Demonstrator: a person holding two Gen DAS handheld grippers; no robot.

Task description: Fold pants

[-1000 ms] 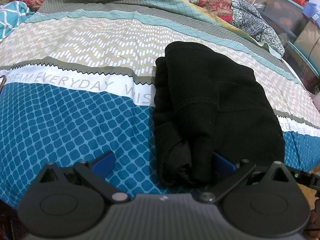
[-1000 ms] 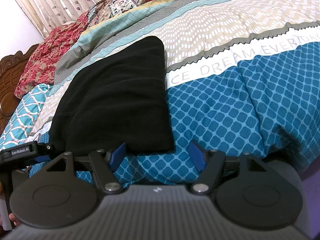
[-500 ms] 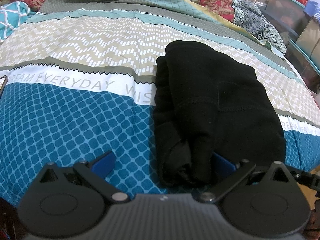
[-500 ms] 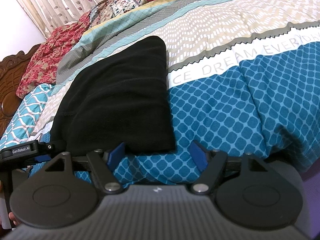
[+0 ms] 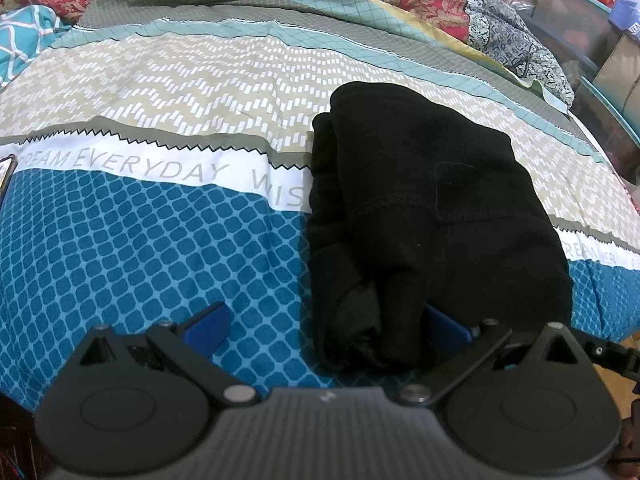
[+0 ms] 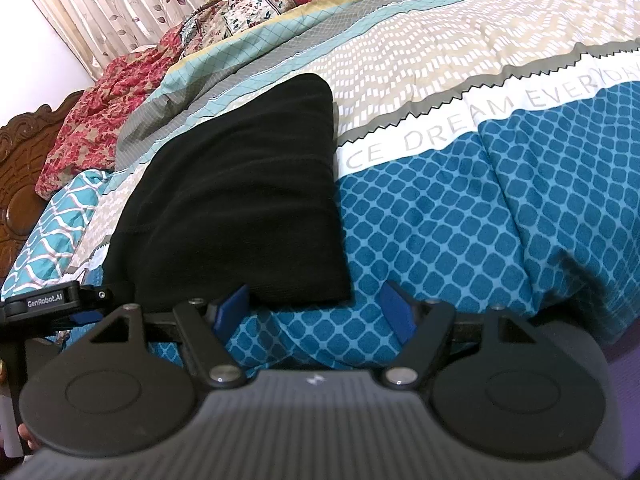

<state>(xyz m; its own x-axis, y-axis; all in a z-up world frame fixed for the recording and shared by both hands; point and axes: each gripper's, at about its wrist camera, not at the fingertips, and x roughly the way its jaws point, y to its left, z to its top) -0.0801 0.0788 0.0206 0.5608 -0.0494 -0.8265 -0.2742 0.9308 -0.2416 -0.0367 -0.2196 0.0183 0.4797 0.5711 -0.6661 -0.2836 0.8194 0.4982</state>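
Standing apart, both jaws of left gripper [image 5: 326, 326] and right gripper [image 6: 316, 310], clamping nothing. Lying folded on the bed's patterned quilt [image 5: 140, 240]: black pants [image 5: 432, 216], at twelve o'clock, edge reaching between left jaws.

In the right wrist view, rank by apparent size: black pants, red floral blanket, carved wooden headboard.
1. black pants
2. red floral blanket, though farther away
3. carved wooden headboard, cut off by the frame edge

Bare bedspread [image 5: 140, 248] left of folded pants [image 5: 432, 208]: free passage; phone [image 5: 6, 168] at far-left edge.
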